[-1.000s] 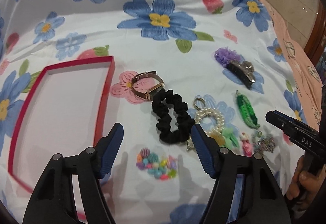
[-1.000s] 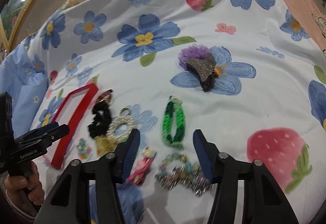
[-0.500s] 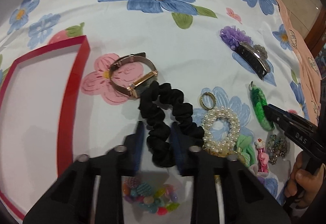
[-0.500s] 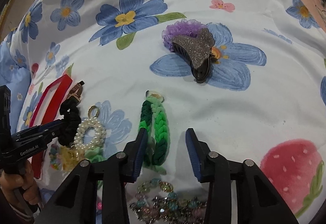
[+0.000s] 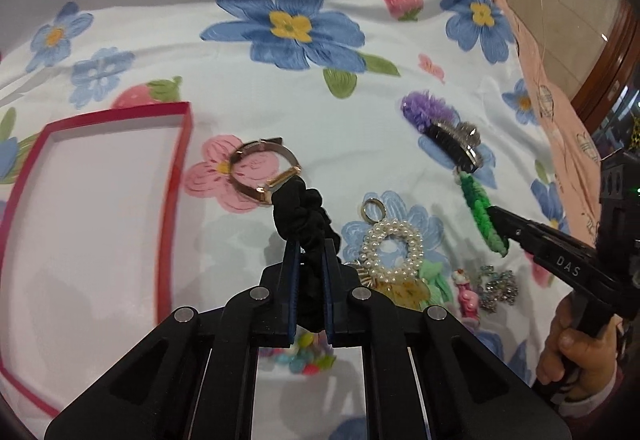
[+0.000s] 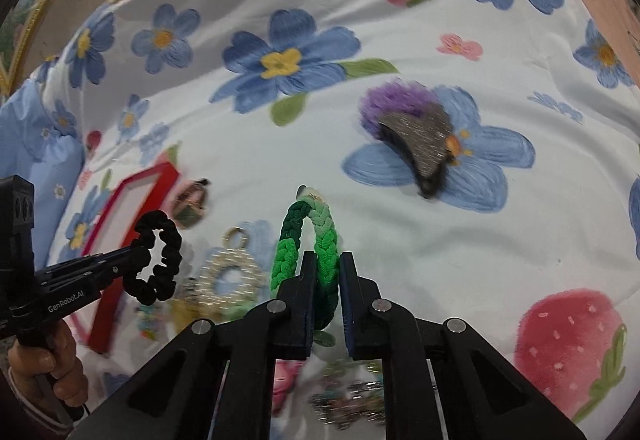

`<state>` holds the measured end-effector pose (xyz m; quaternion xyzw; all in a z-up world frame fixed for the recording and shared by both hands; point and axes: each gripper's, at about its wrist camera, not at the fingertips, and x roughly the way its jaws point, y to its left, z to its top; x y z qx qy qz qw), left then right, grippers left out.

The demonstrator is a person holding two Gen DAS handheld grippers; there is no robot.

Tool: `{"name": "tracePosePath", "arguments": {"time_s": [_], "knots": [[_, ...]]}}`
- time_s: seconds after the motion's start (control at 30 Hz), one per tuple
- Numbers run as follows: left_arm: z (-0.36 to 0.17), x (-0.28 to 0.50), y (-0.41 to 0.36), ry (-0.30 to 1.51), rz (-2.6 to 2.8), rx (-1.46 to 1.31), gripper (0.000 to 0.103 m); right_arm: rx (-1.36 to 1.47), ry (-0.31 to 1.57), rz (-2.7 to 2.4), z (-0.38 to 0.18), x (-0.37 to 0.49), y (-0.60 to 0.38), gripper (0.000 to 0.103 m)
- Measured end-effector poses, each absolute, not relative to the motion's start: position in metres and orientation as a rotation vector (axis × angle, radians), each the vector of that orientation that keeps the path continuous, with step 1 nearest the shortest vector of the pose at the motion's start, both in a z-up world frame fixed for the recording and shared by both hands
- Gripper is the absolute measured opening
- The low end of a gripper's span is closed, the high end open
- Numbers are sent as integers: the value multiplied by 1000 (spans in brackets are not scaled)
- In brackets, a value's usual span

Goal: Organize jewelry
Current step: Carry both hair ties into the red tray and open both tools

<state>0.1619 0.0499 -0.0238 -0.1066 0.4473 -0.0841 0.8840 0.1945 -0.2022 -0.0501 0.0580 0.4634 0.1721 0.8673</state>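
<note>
My left gripper [image 5: 311, 246] is shut on a black scrunchie [image 5: 306, 216] and holds it lifted off the floral sheet; the scrunchie also shows in the right wrist view [image 6: 156, 264]. My right gripper [image 6: 324, 260] is shut on a green braided band [image 6: 306, 236], also lifted; the band shows in the left wrist view [image 5: 482, 218]. A red-rimmed shallow box [image 5: 176, 176] lies at the left. A rose-gold bracelet watch [image 5: 264, 172], a pearl ring charm [image 5: 392, 250], a colourful bead bracelet [image 5: 312, 356] and a sparkly chain [image 5: 498, 286] lie on the sheet.
A purple fuzzy clip with a dark glitter claw clip [image 6: 416, 136] lies further back on the sheet. A small pink figure charm [image 5: 466, 298] and green bits lie beside the pearls. Peach cloth [image 5: 560, 112] borders the right side.
Both grippers closed from open: the left onto the black scrunchie, the right onto the green braided band. Both items have risen off the sheet.
</note>
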Motion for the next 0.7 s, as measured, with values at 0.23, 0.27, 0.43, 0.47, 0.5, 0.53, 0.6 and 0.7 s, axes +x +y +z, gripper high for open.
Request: {"name": "tracePosePath", "arguments": {"time_s": [0.23, 0.27, 0.43, 0.47, 0.5, 0.53, 0.6, 0.7], "knots": [[-6, 135, 78, 887, -138, -262, 8, 137, 963, 462, -35, 183, -167, 10], [-4, 131, 83, 882, -128, -268, 8, 138, 962, 479, -33, 181, -162, 10], [0, 117, 108, 866, -86, -298, 8, 129, 966, 553, -27, 171, -132, 11], [0, 114, 112, 864, -78, -302, 8, 124, 966, 564, -27, 170, -126, 11], [0, 112, 120, 861, -66, -311, 8, 119, 968, 575, -27, 169, -120, 11], [-1, 110, 125, 861, -58, -318, 8, 115, 970, 587, -27, 168, -113, 11], [-1, 108, 138, 860, -37, -333, 8, 108, 973, 607, -27, 166, -101, 11], [-1, 107, 154, 854, -10, -352, 8, 96, 978, 640, -27, 166, -81, 11]]}}
